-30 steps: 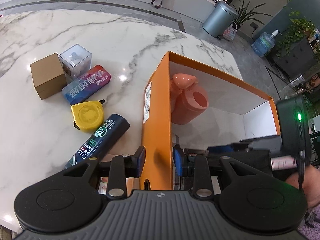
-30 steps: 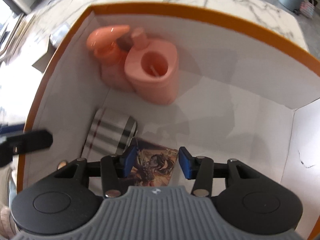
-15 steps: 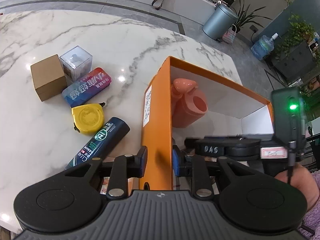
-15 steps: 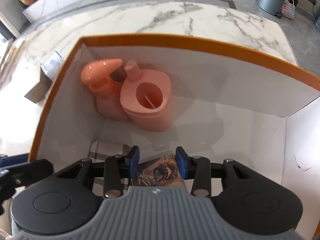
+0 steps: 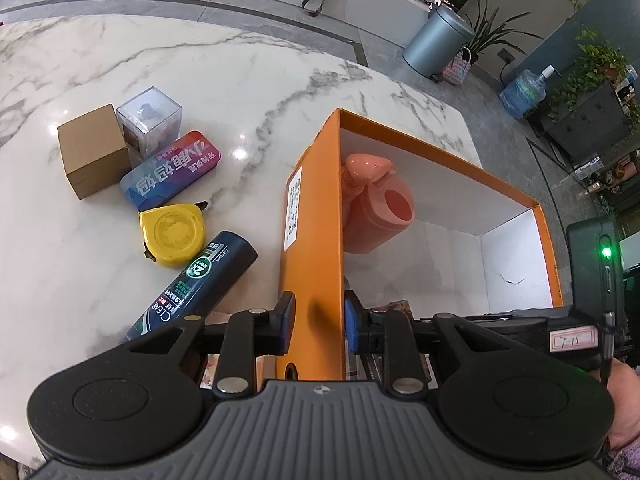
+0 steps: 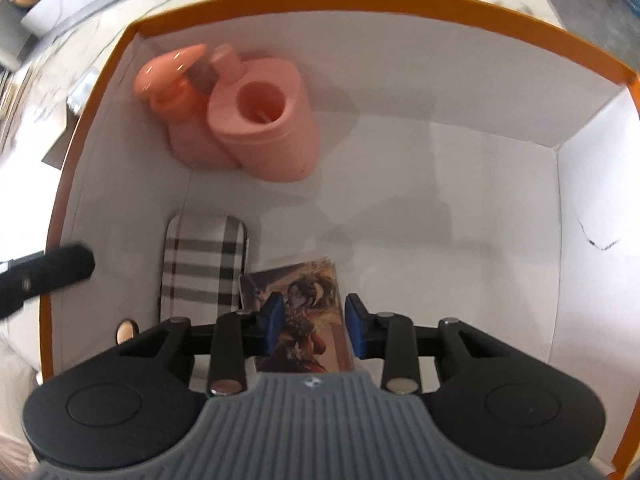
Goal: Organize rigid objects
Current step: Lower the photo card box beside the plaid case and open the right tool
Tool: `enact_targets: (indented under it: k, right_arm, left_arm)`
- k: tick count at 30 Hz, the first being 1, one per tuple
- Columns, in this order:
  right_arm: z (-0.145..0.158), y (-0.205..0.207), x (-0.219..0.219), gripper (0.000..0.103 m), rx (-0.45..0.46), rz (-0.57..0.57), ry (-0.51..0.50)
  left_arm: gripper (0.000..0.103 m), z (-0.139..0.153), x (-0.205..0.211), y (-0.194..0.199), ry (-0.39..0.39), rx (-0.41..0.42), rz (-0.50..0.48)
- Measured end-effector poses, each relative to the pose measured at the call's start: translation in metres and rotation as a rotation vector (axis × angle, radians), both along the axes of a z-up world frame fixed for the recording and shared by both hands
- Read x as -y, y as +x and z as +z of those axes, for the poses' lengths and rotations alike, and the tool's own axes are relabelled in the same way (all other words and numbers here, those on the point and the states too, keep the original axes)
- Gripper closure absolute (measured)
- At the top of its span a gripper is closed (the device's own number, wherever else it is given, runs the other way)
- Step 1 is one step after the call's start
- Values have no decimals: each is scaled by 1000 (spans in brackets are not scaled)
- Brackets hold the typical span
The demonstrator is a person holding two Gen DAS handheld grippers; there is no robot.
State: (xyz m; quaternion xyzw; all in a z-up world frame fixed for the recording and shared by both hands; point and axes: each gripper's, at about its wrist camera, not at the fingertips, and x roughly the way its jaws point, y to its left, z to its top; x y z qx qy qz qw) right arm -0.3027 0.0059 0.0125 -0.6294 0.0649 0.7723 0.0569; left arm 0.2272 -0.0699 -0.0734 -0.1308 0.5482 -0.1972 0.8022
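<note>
left gripper point(image 5: 316, 326): I've got it pinching the near wall of the orange box point(image 5: 312, 216), lower middle of frame, steadying it.
right gripper point(image 6: 312, 326): spread, hovering above the picture card point(image 6: 308, 300) lying on the box floor; nothing held.
already boxed: pink dispenser point(image 6: 256, 120) upper left, plaid case point(image 6: 202, 264) beside the card.
left on worktop point(image 5: 80, 260): yellow tape measure point(image 5: 173, 235), dark bottle point(image 5: 192, 284), tin point(image 5: 172, 172), clear cube point(image 5: 149, 118), brown carton point(image 5: 92, 150).
step: between placements, I'd say.
next: lift the right gripper out, go for the bottle.

dark bottle point(image 5: 196, 284): "clear", "2x" in green ring. blue-pink tin point(image 5: 172, 168): large chinese characters. white label point(image 5: 294, 208) on orange box wall point(image 5: 316, 248): print too small to read.
</note>
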Motion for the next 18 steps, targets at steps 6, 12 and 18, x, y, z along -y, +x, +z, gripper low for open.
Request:
enact_targets:
  k: [6, 12, 18]
  right_arm:
    - [-3, 17, -10, 57, 49, -107, -74]
    - [-3, 31, -19, 64, 89, -179, -158]
    - [26, 18, 6, 65, -55, -54, 0]
  left_arm:
    - [74, 1, -3, 0, -9, 2, 2]
    - [74, 3, -2, -3, -10, 8, -6]
    - [74, 5, -3, -1, -12, 13, 11]
